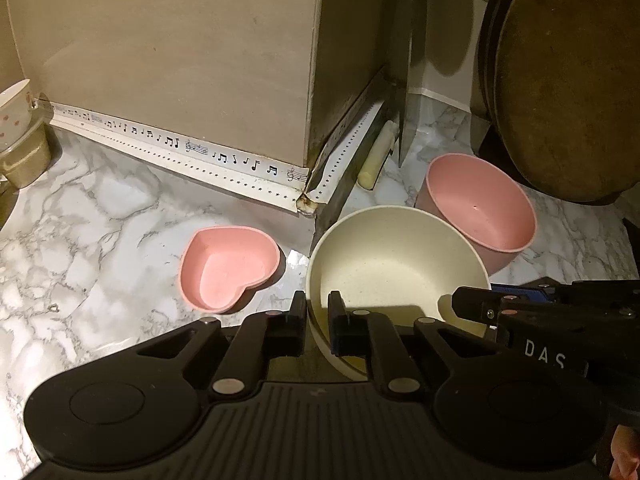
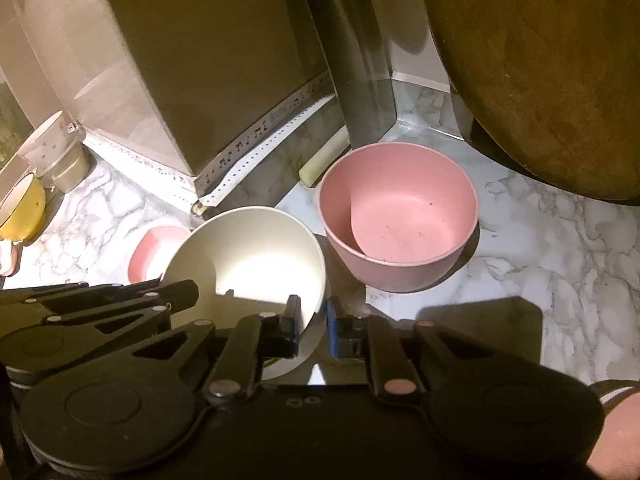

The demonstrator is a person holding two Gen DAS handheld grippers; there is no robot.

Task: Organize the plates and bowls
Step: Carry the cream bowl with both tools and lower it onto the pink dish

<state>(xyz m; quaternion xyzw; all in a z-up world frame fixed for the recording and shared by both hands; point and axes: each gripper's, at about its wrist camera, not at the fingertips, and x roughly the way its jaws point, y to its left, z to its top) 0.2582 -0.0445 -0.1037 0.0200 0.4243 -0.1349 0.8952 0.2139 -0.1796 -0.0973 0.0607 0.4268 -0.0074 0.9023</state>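
A cream bowl point(image 1: 394, 258) is held between both grippers above the marble counter; it also shows in the right wrist view point(image 2: 256, 256). My left gripper point(image 1: 318, 312) is shut on its left rim. My right gripper point(image 2: 313, 316) is shut on its right rim. A round pink bowl point(image 2: 400, 220) stands on the counter just right of and behind the cream bowl; it also shows in the left wrist view point(image 1: 482, 204). A pink heart-shaped dish point(image 1: 228, 266) lies on the counter to the left, partly hidden behind the cream bowl in the right wrist view point(image 2: 150, 254).
A beige cabinet point(image 1: 180, 52) with music-note trim stands behind. A large round wooden board point(image 1: 568, 80) leans at the right. Stacked cups point(image 1: 16, 132) stand at the far left, with a yellow cup point(image 2: 22, 212) near them. A pale stick point(image 1: 376, 156) lies by the cabinet corner.
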